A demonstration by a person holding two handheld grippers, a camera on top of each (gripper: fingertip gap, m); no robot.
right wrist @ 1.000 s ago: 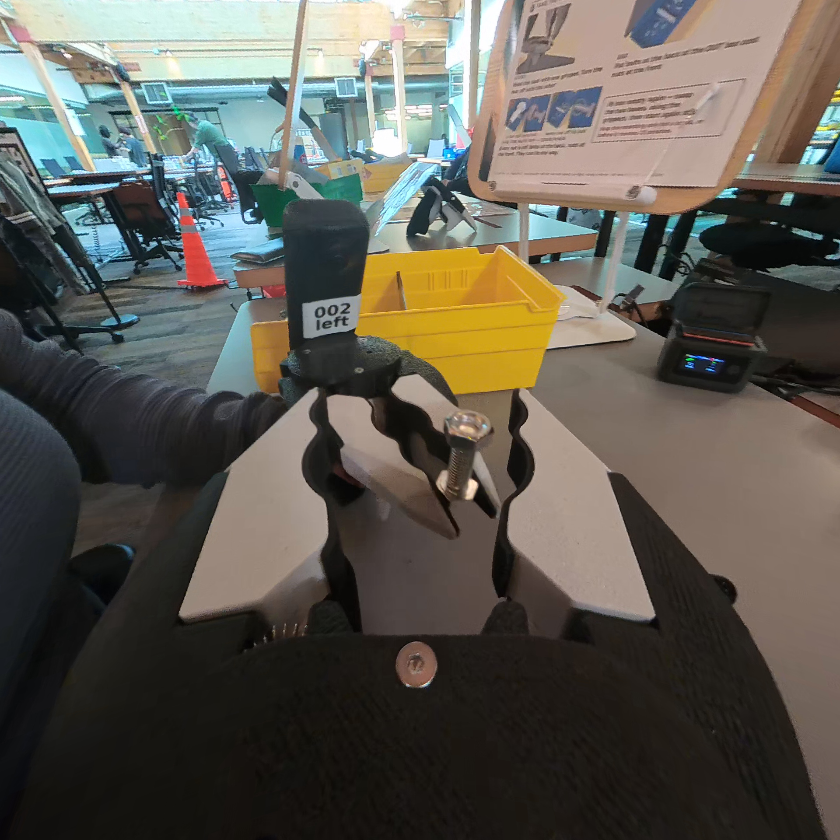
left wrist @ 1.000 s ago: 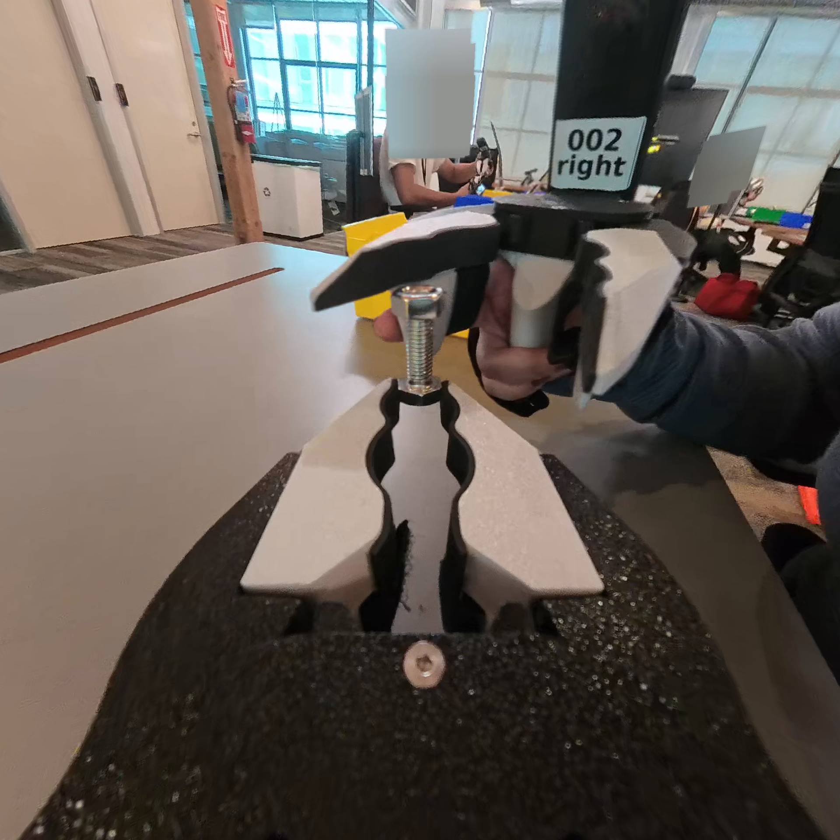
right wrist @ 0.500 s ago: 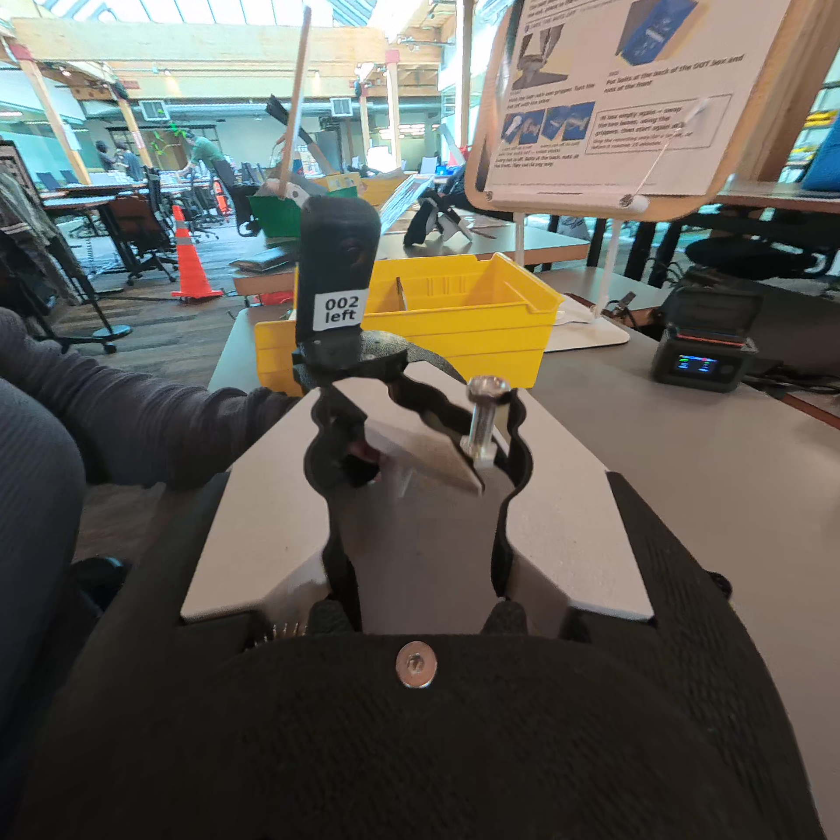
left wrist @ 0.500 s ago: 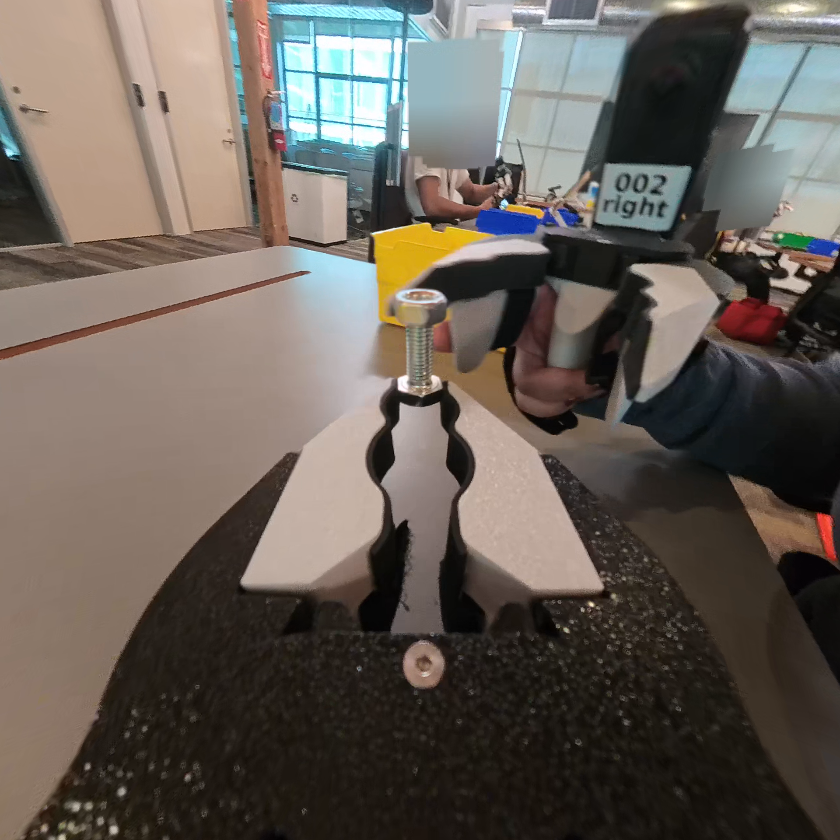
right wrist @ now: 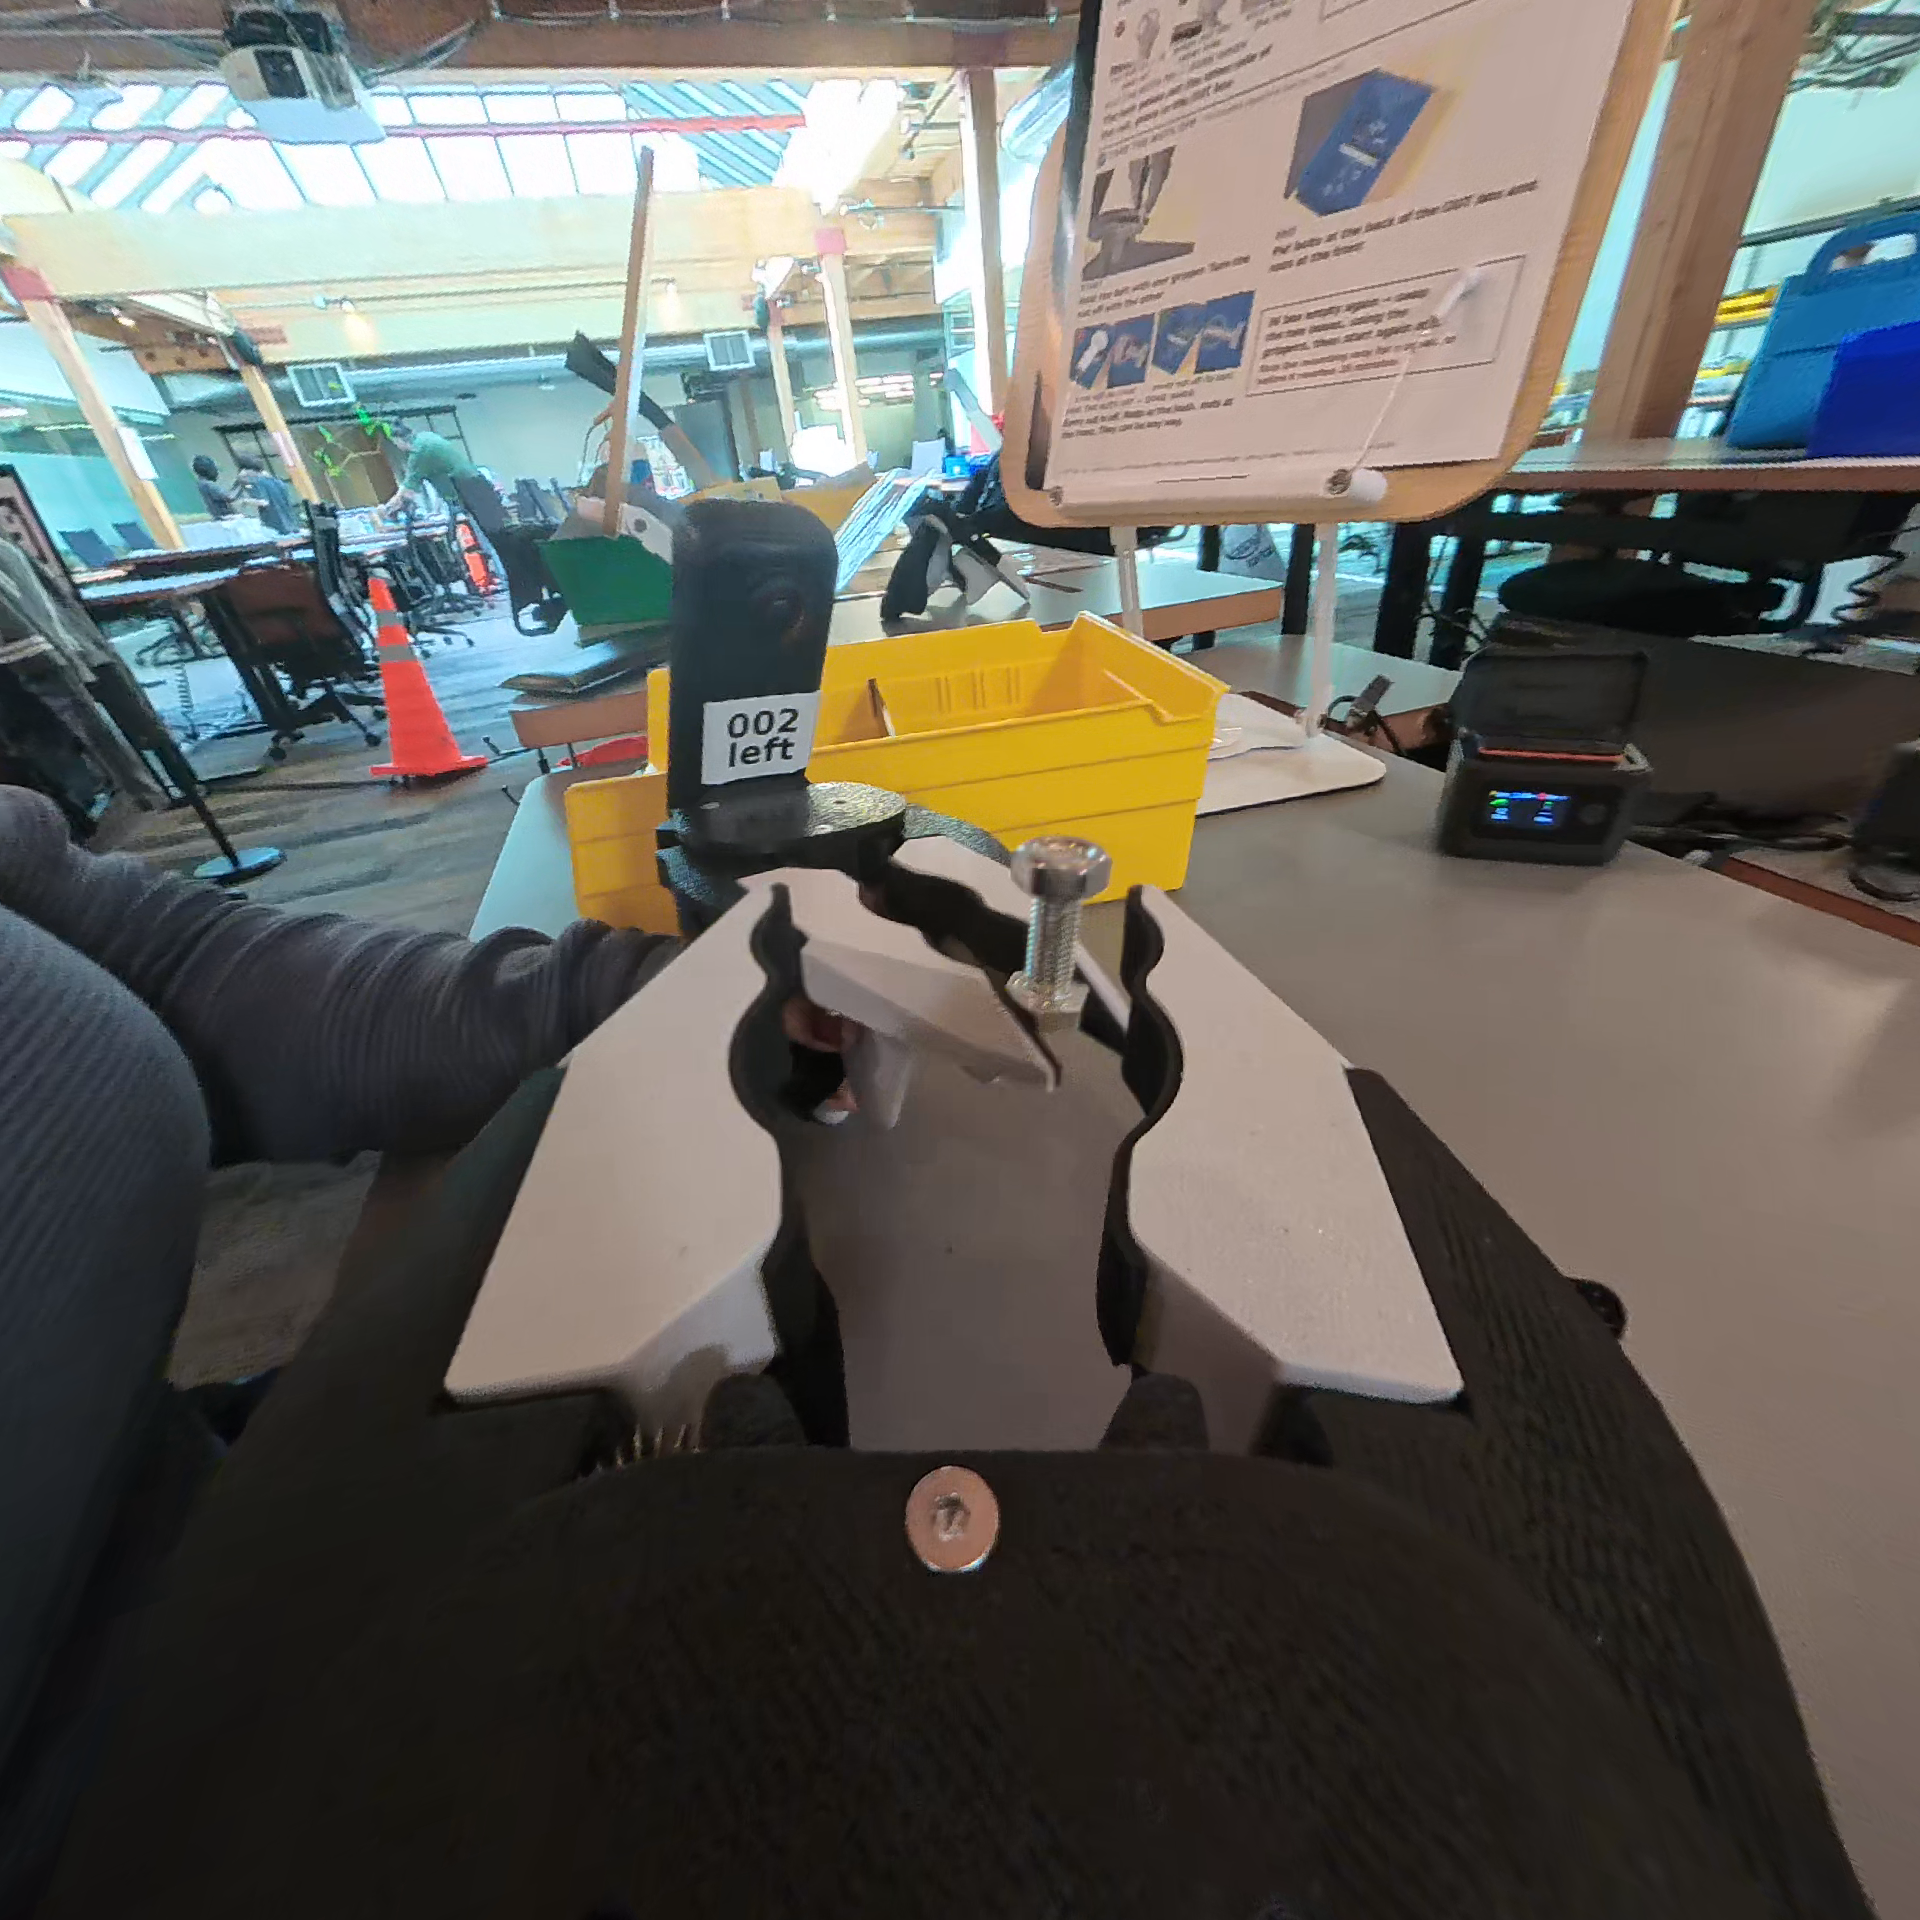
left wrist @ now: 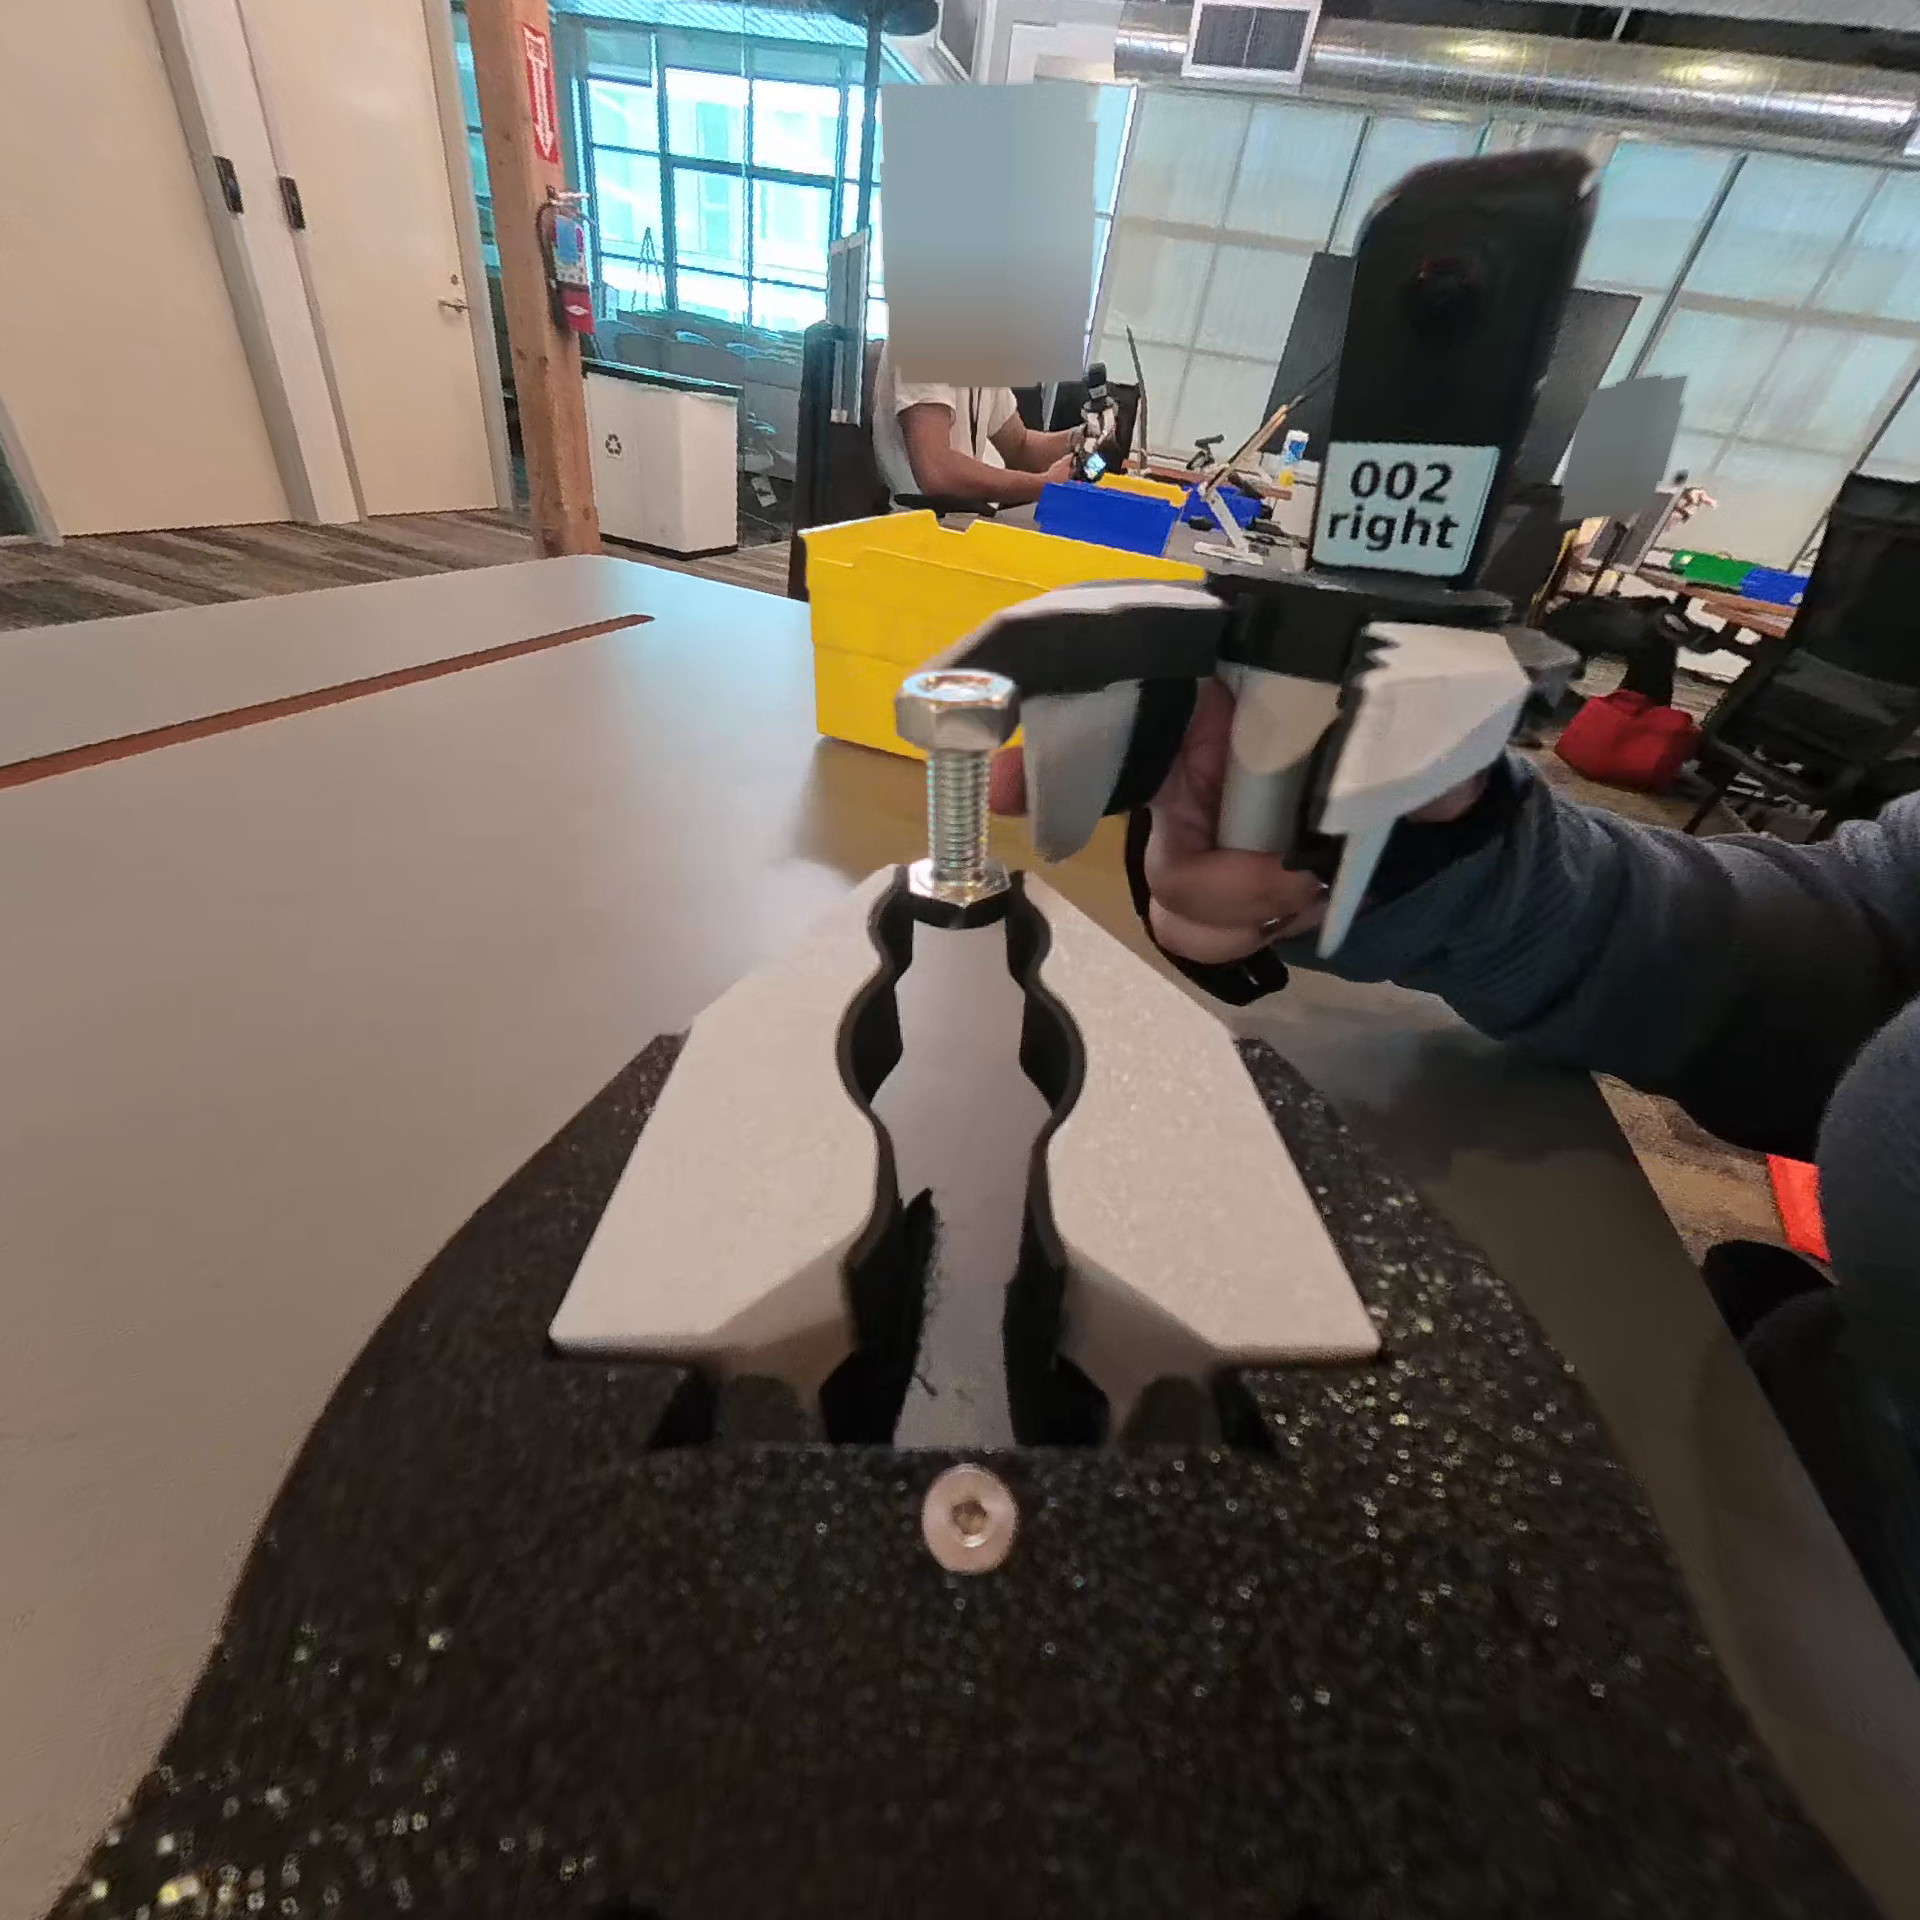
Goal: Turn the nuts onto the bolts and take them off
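Observation:
A silver bolt (left wrist: 956, 790) stands upright, hex head on top, with a nut (left wrist: 958, 883) on its lower end. My left gripper (left wrist: 958, 902) is shut on the nut and holds the bolt above the grey table (left wrist: 364, 883). My right gripper (left wrist: 1195, 790) is open, with one finger's tip just right of the bolt head. In the right wrist view the bolt (right wrist: 1055, 925) and nut (right wrist: 1049, 1003) stand between the open right gripper's (right wrist: 956, 914) tips, close to the right finger (right wrist: 1226, 1091). The left gripper (right wrist: 1039, 1029) reaches in from the left.
A yellow bin (right wrist: 987, 727) stands on the table behind the grippers and also shows in the left wrist view (left wrist: 935, 592). An instruction board on a white stand (right wrist: 1299, 260) and a small black device with a screen (right wrist: 1538, 800) are at the right. A person (left wrist: 935, 447) sits far behind. Tip to tip, the grippers are about 4 cm apart.
My right gripper has come off the top of the bolt head and moved to its right in the left wrist view, staying open. The left gripper still holds the nut.

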